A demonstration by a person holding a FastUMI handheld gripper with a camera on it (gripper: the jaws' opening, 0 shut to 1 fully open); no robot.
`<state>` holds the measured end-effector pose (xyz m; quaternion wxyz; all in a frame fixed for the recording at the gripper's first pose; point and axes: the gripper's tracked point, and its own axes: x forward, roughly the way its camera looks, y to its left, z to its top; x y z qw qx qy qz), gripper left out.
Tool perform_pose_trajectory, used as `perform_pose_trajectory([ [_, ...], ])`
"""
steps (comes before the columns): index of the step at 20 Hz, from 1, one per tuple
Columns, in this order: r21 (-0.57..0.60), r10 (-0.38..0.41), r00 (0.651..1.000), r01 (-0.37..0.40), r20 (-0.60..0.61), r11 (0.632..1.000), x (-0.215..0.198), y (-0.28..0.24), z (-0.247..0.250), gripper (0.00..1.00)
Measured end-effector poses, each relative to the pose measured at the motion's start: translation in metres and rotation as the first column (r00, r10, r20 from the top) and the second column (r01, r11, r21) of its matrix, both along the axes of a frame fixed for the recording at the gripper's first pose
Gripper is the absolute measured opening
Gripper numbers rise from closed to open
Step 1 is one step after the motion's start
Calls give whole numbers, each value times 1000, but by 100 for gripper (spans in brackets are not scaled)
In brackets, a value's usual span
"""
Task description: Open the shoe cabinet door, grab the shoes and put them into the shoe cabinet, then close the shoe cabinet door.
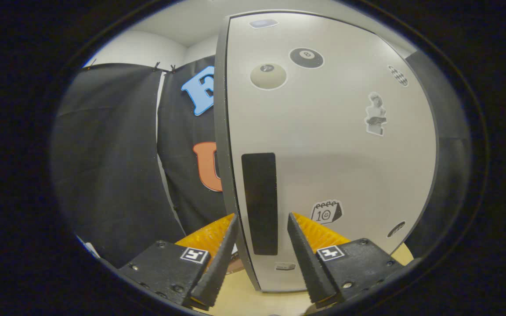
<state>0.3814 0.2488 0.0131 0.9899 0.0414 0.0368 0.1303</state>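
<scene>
grey door [336, 145] stands just ahead of us with its free left edge and black handle strip [259, 202] between our gripper [262, 221] fingers, which are parted and grip nothing, so we should pinch that edge squarely, then swing steadily.

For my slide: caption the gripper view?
Open gripper straddles the cabinet door edge beside its black handle strip.

Cabinet door [332, 145] smooth, satin; tongs [262, 228] ridged pads.
</scene>
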Motion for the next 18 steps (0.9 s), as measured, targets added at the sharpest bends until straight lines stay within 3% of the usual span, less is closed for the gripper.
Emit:
perform_pose_trajectory([
  [3, 21, -15, 999, 16, -37, 1000, 8, -1, -4, 57],
  [9, -5, -78, 996, 78, -31, 997, 10, -6, -5, 42],
  [18, -17, 24, 998, -25, -51, 1000, -26, -15, -15, 36],
])
